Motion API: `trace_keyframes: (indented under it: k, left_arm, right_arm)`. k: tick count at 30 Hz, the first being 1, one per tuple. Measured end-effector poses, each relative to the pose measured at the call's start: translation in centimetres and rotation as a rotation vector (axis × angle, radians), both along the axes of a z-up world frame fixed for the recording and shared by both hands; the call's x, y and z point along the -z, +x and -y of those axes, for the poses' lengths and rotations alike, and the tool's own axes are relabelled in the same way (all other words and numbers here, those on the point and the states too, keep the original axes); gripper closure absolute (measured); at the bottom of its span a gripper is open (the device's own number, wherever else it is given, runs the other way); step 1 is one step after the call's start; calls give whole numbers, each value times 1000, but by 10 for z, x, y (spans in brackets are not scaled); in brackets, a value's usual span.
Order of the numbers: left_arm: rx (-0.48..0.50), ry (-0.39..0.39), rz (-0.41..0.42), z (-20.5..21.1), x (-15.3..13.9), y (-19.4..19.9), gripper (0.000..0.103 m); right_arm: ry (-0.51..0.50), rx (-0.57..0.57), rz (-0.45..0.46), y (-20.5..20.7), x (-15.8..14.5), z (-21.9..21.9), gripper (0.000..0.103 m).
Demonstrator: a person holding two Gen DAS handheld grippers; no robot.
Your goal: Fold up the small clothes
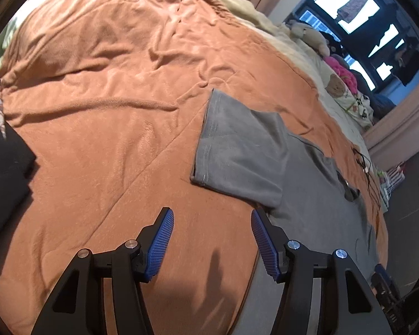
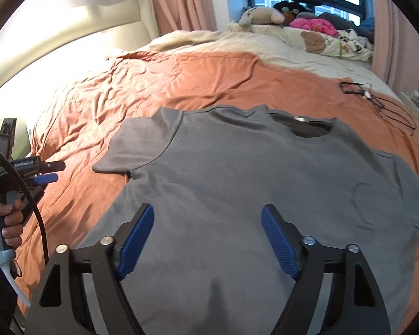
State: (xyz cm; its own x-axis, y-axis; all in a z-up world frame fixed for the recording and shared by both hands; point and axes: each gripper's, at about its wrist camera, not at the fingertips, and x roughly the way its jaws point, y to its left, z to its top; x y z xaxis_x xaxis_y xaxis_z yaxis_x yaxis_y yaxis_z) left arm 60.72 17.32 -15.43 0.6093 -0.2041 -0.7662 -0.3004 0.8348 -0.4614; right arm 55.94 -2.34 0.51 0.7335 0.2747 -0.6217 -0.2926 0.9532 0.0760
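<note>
One grey t-shirt (image 2: 237, 184) spread flat on the bed (image 2: 181, 83). Both tools, left (image 1: 212, 217) and right (image 2: 208, 215), released, gripping nothing.

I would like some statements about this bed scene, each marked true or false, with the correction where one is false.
1. The grey T-shirt lies spread flat on the orange blanket. True.
2. The right gripper holds the T-shirt's hem between its jaws. False: its jaws stand apart with nothing clamped.
3. The left gripper is open, near the T-shirt's sleeve. True.
4. The T-shirt is already folded in half. False: both sleeves and the collar lie spread out.
5. Soft toys lie by the window. True.
6. A black cable lies on top of the T-shirt. False: it lies on the blanket beyond it.
</note>
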Motion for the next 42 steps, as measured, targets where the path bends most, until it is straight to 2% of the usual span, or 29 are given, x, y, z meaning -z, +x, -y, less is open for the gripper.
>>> trace_keyframes:
  k: [5,11,15,20,21,22,23,25,28,34,42]
  left_arm:
    - [-23,-59,-38,0,17,25,45]
    - [-30,-83,-86,5,36,48,48]
    - [-47,-124,-125,6,52,61,53]
    - [-108,-146,-117,2,66,70,54]
    - [-120,-136,-106,2,64,70,57]
    - [-132,-121,-106,1,62,71,64]
    - [-142,-115,-105,0,62,71,68]
    - [-155,-122,-103,-5,62,70,93]
    - [-145,-134,-96,-11,61,72,96]
    - [-93,-107,-5,-11,35,73,97]
    - [-9,-121,86,-6,1,84,97]
  right_arm:
    - [-5,-15,-43,42,11,-14,37]
    - [3,-31,-79,83,24,-32,42]
    - [25,-45,-95,100,31,-40,42]
    - [52,-67,-119,113,44,-50,48]
    - [58,-71,-125,116,47,-52,53]
    - [64,-76,-137,120,50,-55,58]
    - [72,-77,-148,124,53,-57,60]
    - [108,-82,-173,132,59,-60,67]
    - [158,-89,-200,143,65,-68,76]
    - [229,-90,-248,162,77,-84,85]
    - [318,-99,-334,189,102,-107,92]
